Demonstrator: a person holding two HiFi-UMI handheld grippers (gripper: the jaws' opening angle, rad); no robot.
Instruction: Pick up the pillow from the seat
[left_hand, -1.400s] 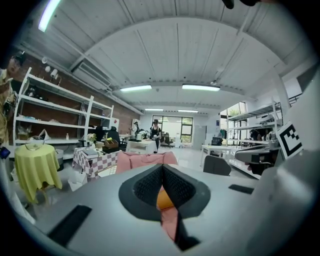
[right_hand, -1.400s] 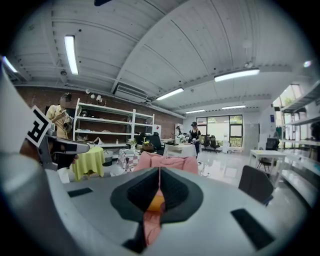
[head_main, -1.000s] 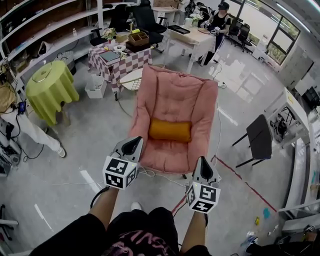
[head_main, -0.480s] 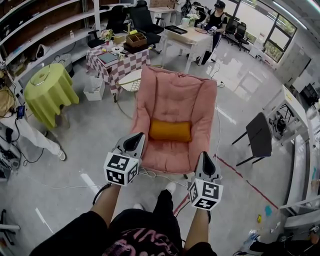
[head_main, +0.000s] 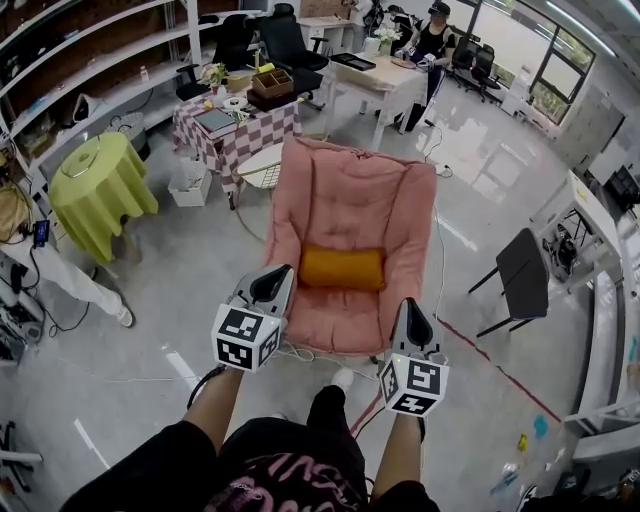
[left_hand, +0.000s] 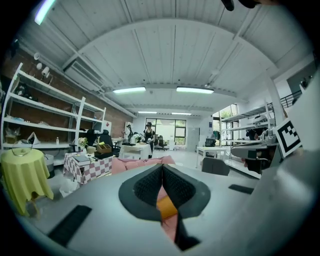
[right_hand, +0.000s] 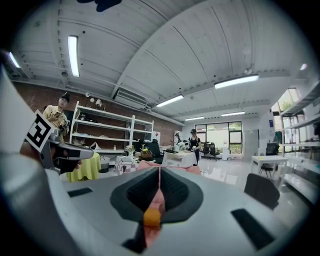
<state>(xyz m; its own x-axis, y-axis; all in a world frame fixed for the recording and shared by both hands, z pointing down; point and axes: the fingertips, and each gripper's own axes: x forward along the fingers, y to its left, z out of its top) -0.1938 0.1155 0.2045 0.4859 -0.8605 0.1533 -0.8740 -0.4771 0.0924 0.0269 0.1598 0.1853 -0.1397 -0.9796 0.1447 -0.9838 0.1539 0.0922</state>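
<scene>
You are holding both grippers out in front of you, low in the middle of the head view, near the front corners of the pink padded armchair (head_main: 352, 195).

The left gripper (head_main: 273, 283) is showing its jaws pressed fully together with nothing caught between them. In the left gripper view the pads are meeting in a thin line, and only a sliver of pink and orange is showing far beyond them.

The right gripper (head_main: 412, 310) is standing the same way, with its jaws closed tight, empty and touching nothing.

The orange pillow (head_main: 342, 268) is lying crosswise at the back of the seat (head_main: 335, 312), at the centre of the frame. Both gripper tips are pointing towards the chair, one on each side of the pillow and clear of it.

A checkered counter (head_main: 238, 128) is standing behind the chair at the upper left of the frame, and a green-draped round table (head_main: 100, 180) is standing further left.
</scene>
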